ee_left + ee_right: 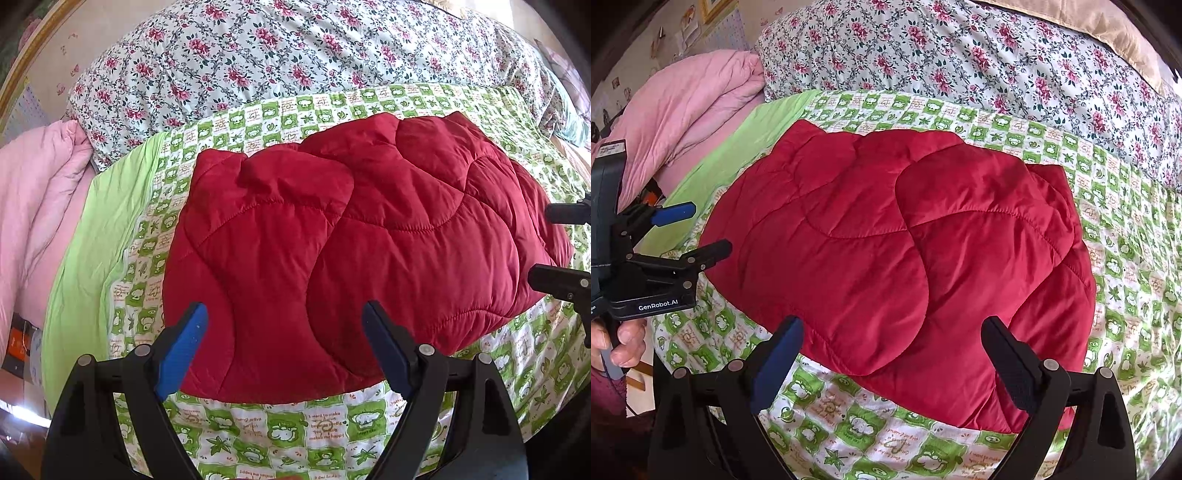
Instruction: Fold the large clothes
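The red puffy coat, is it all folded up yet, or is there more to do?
Mostly folded: the red quilted coat lies as a compact bundle on the green patterned sheet, one layer lapped over another. Nothing is in hand: the left gripper and right gripper are both open and empty, near its front edge. Maybe one more fold or a tidy remains.

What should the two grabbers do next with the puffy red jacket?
Probably lower the left gripper onto the near edge of the red quilted jacket and pinch it. Both it and the right gripper hang open and empty, and the jacket lies loosely folded on the green monkey-print sheet.
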Demonstrator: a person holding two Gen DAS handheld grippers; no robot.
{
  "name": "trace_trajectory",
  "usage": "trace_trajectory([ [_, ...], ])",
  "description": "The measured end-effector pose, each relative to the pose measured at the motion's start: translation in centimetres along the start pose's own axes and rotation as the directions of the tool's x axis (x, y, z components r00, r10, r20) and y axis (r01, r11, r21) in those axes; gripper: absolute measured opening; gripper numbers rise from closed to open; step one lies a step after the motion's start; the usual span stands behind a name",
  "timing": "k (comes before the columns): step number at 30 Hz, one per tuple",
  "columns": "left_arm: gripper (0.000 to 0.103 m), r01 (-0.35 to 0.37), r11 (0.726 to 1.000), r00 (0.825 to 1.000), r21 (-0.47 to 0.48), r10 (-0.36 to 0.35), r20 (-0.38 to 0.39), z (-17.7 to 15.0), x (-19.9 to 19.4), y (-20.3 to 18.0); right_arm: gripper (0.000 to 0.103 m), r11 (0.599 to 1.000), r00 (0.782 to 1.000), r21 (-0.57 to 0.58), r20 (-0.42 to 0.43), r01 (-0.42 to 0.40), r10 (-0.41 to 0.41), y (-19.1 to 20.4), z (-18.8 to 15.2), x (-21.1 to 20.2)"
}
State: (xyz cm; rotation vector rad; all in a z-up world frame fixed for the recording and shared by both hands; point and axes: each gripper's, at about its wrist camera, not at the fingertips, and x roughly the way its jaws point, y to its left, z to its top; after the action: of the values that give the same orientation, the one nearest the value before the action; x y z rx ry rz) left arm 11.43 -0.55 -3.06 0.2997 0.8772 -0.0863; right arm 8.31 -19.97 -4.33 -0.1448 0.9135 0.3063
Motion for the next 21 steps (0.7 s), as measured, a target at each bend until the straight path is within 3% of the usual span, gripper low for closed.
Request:
trace_trajectory([
  [21, 0.086, -0.018, 1.000, 1.000, 0.006, 0.018, 0.015, 0.20, -0.34, -0.19, 0.098, 1.000, 1.000, -0.026, 0.001, 0.002, -0.002, 0.07, 0.93, 0.17],
])
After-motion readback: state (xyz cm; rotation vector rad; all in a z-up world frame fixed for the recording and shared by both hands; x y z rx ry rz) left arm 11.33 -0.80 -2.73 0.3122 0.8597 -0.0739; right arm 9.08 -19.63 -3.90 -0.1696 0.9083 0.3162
